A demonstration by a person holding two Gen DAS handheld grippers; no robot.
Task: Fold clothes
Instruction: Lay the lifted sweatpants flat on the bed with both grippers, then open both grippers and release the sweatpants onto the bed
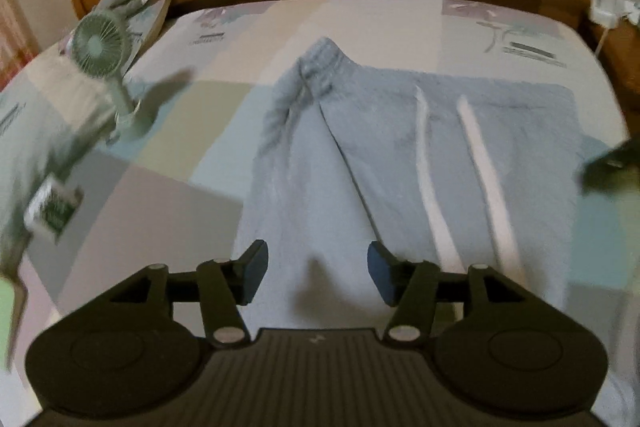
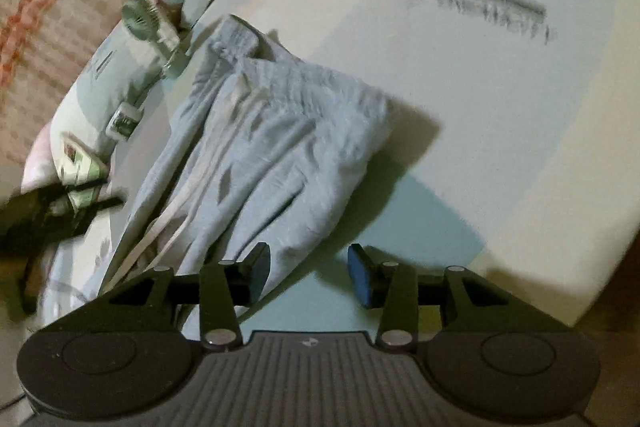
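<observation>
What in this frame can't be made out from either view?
- Pants: the leg ends are cut off, behind the left gripper in the left view and behind the right gripper in the right view.
- Small packet: print is blurred, left view.
- Sheet: lettering is smeared, right view.
- Fan: blurred by motion.

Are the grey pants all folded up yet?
Not yet. The grey pants lie on the bed, apparently doubled leg over leg. Nothing is held: the left gripper and right gripper both have open jaws. Folding them shorter remains.
</observation>
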